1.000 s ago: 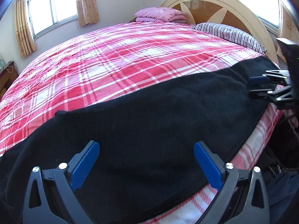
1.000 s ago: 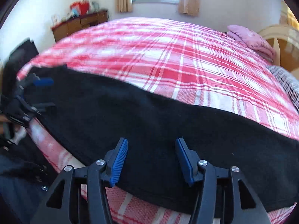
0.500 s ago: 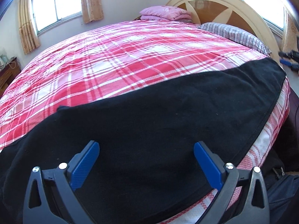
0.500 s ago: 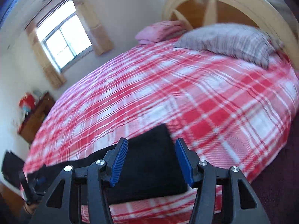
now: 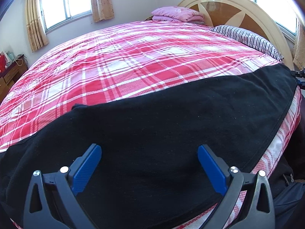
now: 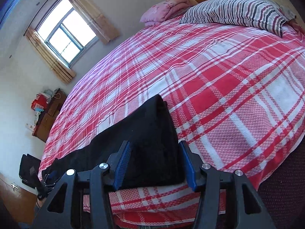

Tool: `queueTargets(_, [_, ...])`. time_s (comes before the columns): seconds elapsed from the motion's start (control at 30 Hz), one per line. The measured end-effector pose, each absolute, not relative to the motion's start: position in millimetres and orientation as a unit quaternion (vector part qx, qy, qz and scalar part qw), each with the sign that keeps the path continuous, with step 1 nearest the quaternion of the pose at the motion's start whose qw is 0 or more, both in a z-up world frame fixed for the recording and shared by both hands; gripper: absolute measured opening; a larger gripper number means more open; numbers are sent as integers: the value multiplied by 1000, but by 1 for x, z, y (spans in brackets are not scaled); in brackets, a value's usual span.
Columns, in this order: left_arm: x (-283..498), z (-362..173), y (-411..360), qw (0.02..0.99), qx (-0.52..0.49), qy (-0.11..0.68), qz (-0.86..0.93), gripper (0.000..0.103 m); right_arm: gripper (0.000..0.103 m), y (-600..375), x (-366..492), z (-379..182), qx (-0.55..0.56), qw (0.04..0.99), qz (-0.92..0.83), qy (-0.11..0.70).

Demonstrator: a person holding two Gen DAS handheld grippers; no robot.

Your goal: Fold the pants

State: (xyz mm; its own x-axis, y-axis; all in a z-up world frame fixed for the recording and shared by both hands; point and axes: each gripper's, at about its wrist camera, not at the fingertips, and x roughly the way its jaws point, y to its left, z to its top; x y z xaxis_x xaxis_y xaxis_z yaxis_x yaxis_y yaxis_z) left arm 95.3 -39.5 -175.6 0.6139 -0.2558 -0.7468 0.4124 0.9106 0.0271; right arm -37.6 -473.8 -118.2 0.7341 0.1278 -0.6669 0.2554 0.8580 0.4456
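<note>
Long black pants [image 5: 162, 124] lie flat along the near edge of a bed with a red plaid cover [image 5: 133, 57]. My left gripper [image 5: 148, 148] hovers open over their middle part, nothing between its blue pads [image 5: 87, 164]. In the right wrist view, one end of the pants [image 6: 148, 126] narrows toward the pillow side. My right gripper [image 6: 154, 145] stands open over that end, its pads either side of the cloth without pressing it. The left gripper [image 6: 47, 179] shows small at the pants' far end. The right gripper [image 5: 299, 78] peeks in at the frame's right edge.
A striped pillow [image 6: 238, 9] and a folded pink blanket [image 6: 164, 11] lie by the curved headboard [image 5: 228, 3]. A wooden dresser [image 6: 47, 118] stands against the far wall under curtained windows. Dark floor [image 6: 286, 181] lies beyond the bed's edge.
My right gripper has swung along the pants to their end near the pillow and rolled, so its view tilts. The left gripper has stayed put over the pants.
</note>
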Motion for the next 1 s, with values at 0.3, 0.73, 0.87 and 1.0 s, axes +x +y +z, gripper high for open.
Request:
queueTargets(0.3, [100, -176, -29, 896, 98, 397, -174, 103, 15, -490, -44, -129, 319, 887, -12, 334])
queueTargets(0.73, [115, -169, 65, 908, 33, 407, -91, 103, 13, -406, -39, -65, 225, 934, 37, 275])
queueTargets(0.87, [109, -172, 72, 909, 50, 406, -84, 103, 13, -378, -27, -54, 208, 937, 64, 273])
queueTargets(1.0, [106, -177, 79, 908, 65, 408, -74, 103, 13, -355, -16, -49, 195, 939, 87, 271])
